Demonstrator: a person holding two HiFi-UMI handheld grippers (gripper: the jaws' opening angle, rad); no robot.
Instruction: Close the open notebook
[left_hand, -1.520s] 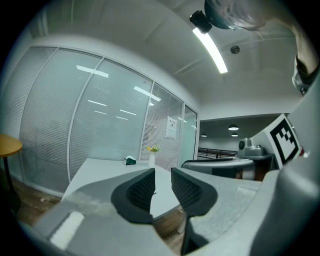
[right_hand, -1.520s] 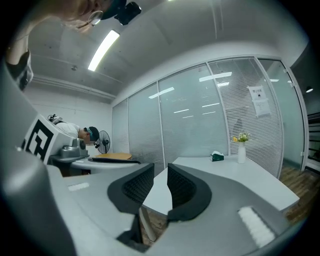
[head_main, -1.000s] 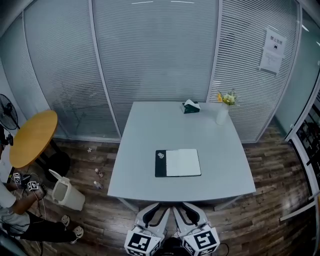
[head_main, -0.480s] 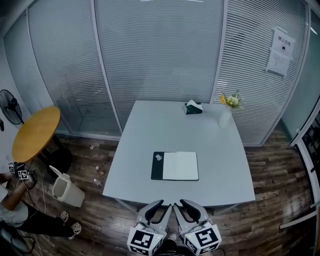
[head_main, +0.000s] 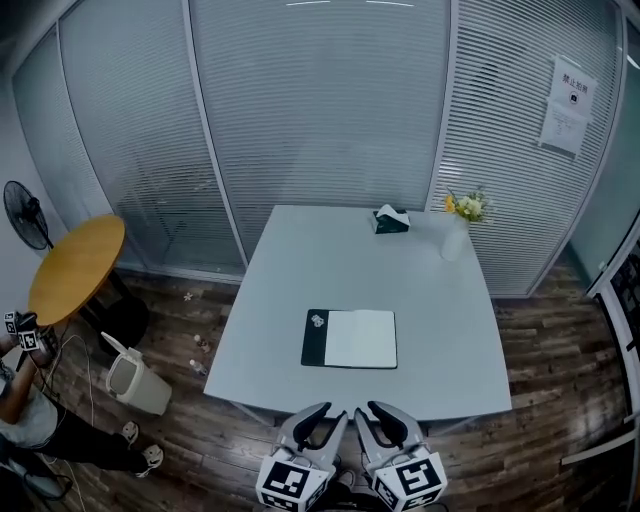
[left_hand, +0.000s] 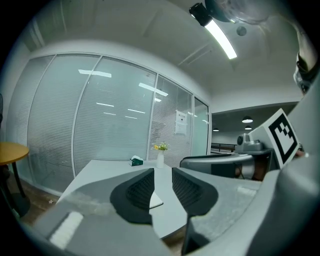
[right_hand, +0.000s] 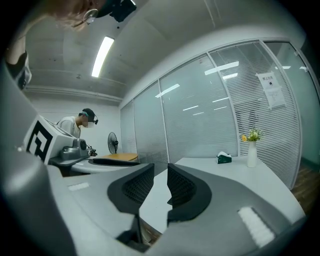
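The open notebook (head_main: 350, 339) lies flat on the grey table (head_main: 290, 290), near its front edge, dark cover on the left and white page on the right. My left gripper (head_main: 323, 420) and right gripper (head_main: 376, 418) hang side by side just before that edge, short of the notebook. In the left gripper view my left gripper (left_hand: 163, 176) has a gap between its pads with nothing in it, and a white corner of the notebook (left_hand: 156, 201) shows beyond. My right gripper (right_hand: 161, 182) is likewise parted and empty.
A vase with flowers (head_main: 458, 235) and a green tissue box (head_main: 391, 219) stand at the table's far side. Left of the table are a waste bin (head_main: 135, 380), a round wooden table (head_main: 75, 268), a fan (head_main: 25, 212) and a person (head_main: 25, 400). Glass walls with blinds close the back.
Both grippers have drifted forward together, closer to the table's near edge. The notebook has not moved on the table, and the jaws keep the same gap.
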